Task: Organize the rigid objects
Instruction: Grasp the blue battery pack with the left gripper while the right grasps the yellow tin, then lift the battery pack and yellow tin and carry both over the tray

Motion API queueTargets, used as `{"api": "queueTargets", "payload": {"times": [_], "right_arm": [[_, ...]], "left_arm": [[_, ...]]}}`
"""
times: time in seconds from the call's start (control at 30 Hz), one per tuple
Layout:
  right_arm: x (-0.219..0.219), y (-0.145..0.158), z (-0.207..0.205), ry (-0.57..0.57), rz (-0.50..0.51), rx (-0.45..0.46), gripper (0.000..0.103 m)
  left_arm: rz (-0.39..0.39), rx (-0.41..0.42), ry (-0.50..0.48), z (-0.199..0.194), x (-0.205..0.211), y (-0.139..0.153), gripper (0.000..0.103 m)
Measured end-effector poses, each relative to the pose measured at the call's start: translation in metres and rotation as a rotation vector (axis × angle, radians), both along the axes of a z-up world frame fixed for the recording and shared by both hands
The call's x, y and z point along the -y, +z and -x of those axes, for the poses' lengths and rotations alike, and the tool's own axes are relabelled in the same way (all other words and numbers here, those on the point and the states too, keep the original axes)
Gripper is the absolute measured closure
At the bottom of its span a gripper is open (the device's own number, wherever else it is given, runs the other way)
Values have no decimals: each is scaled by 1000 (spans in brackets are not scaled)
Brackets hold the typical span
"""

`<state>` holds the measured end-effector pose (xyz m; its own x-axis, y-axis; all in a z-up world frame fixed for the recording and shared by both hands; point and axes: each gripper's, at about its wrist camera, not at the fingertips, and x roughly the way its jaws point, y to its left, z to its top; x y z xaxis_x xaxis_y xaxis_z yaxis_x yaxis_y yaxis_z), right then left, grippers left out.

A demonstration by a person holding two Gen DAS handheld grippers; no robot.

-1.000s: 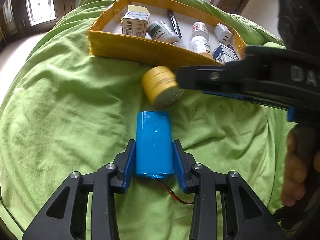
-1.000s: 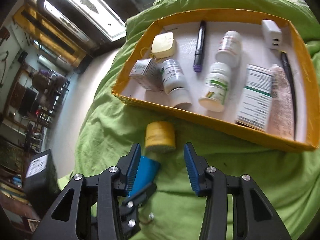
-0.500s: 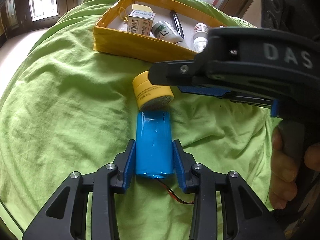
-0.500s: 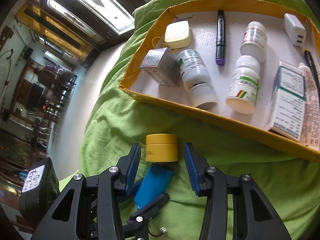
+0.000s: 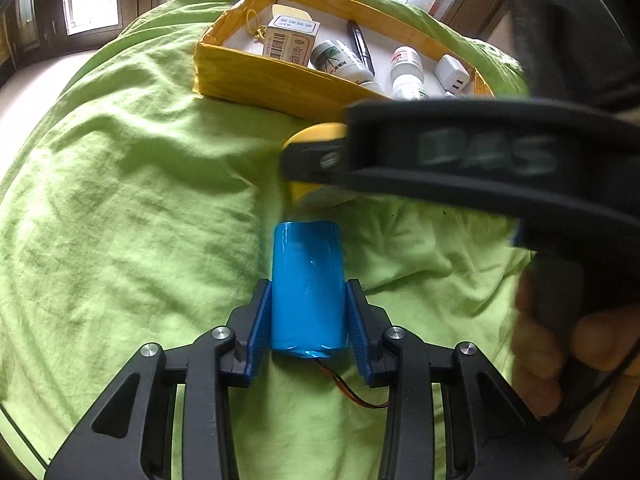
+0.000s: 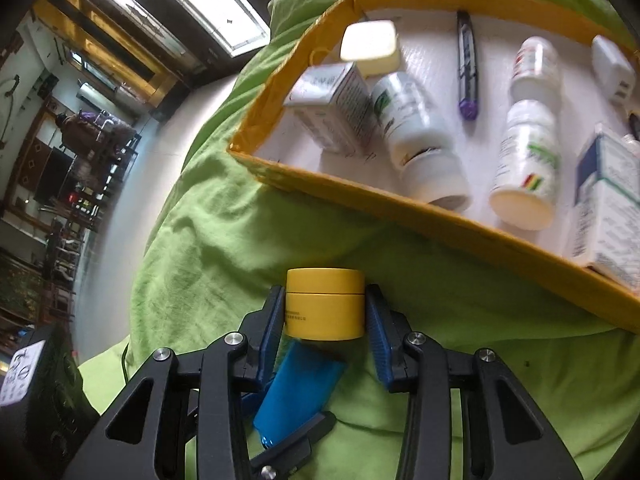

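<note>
From the left wrist camera, the left tongs (image 5: 308,320) are clamped on a glossy blue plastic-wrapped cylinder (image 5: 307,284), one blue pad on each side, with thin red and black wires trailing from its near end over the rumpled green bedsheet (image 5: 120,208). Across the upper right sweeps the black body of the right tongs (image 5: 320,164), blurred, with pale letters that seem to read "DAS", cut off at the start. It hides most of a small round yellow plastic jar (image 5: 316,136); only the rim and a bit of the base peek out. A person's fingers (image 5: 536,344) wrap its handle at the right edge. Beyond lies a shallow yellow cardboard tray (image 5: 256,76) holding a small carton with a barcode and Chinese characters too small to read, white bottles, a dark pen and a white charger block.

From the right wrist camera, the right tongs (image 6: 325,320) have just been closing, and the yellow jar (image 6: 325,308) sits between their blue pads, which touch or nearly touch its sides. A line of tiny print on the jar is unreadable. Below it the blue cylinder (image 6: 298,396) shows, partly covered by the left tongs (image 6: 288,440). The tray (image 6: 440,220) is blurred, its bottle and box labels illegible and its right end cut off.
</note>
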<state>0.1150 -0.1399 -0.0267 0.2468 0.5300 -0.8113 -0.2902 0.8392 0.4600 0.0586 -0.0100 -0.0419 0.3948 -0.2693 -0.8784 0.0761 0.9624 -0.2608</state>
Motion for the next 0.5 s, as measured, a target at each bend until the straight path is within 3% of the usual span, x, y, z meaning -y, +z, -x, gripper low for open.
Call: {"api": "queueTargets", "payload": {"times": [0.33,0.5], "right_arm": [[57,36,25,-129,-34,48,67],[60,48,33,-146,-52,71,67]], "left_arm": [[-91,39,-40,-3,19,1,69],[-105,55,-47,-1,21,6,70]]}}
